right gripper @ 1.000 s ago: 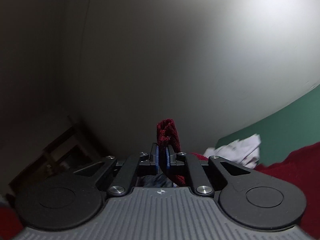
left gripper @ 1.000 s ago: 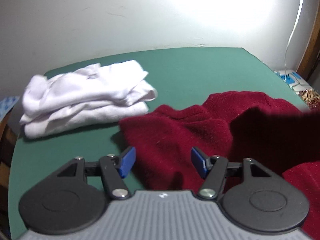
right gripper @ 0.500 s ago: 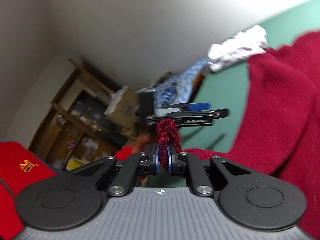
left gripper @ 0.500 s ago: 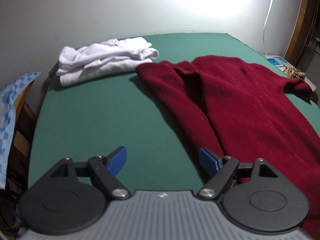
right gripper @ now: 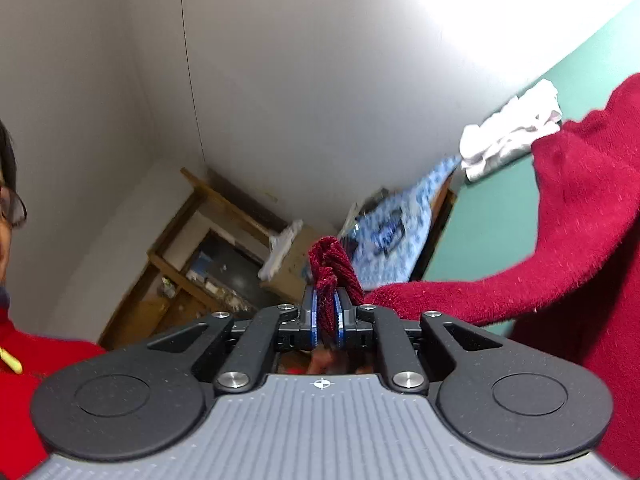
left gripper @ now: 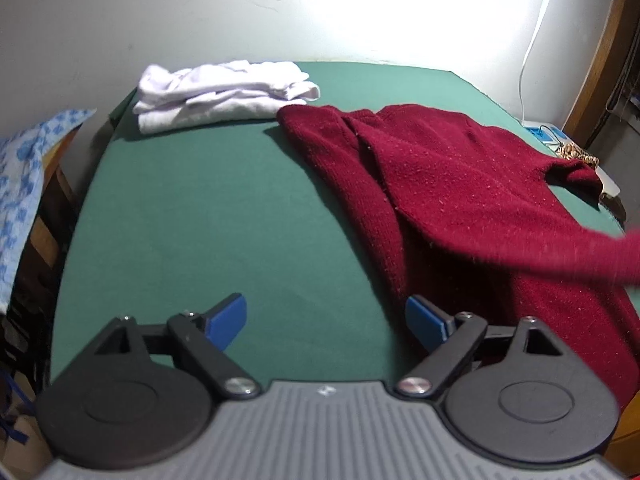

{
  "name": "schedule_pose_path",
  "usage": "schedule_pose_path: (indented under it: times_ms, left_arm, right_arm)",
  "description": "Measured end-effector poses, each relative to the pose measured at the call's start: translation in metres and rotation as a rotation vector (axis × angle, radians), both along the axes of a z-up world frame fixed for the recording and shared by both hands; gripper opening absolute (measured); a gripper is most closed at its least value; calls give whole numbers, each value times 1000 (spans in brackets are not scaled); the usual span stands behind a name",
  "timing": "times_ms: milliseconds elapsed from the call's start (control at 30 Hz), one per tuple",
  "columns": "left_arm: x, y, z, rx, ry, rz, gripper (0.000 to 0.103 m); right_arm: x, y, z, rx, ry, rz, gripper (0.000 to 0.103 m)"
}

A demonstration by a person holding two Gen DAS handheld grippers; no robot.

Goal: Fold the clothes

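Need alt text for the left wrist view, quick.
The left gripper, jaws open and empty, hovers over a green table. A dark red sweater lies spread to its right, and folded white clothes sit at the far edge.

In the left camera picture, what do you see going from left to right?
Blue patterned cloth → white clothes → red sweater → white cable on the wall.

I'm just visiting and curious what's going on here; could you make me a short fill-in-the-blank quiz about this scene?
1. The right hand-held gripper is shut on the ___ sweater.
2. The left hand-held gripper is ___ and holds nothing.
3. The folded white garment lies on a ___ table.

Missing words: red; open; green
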State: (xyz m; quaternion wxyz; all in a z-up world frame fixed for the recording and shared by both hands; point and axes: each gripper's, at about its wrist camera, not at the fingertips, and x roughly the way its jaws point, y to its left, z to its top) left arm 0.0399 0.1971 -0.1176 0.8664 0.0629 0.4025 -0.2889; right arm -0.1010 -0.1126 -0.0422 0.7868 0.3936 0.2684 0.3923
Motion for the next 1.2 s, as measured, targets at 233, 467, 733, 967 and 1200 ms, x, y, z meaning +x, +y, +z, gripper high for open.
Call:
schedule_pose_path:
  times_ms: [233,467,733,967,1200]
  left_arm:
    - [-26,-9,-1,48,-22,25,88]
    - [-54,-28,-2,109,-30,43,90]
    - [-89,-24,-7,125,31,70,89]
    - [-118,-40,-12,120,18,71,86]
    - [-127,-56,-9,65,21,-2,60]
  right_arm:
    - [-7,19,-31,-162,102,133,12]
    - [-19,39,-57,-387,98,255,15]
    - [-41,53,-63,-603,8,408,41]
    - [2,12,-22,-713,-138,98,40]
    - [120,25,-9,-920,-132,-177,37]
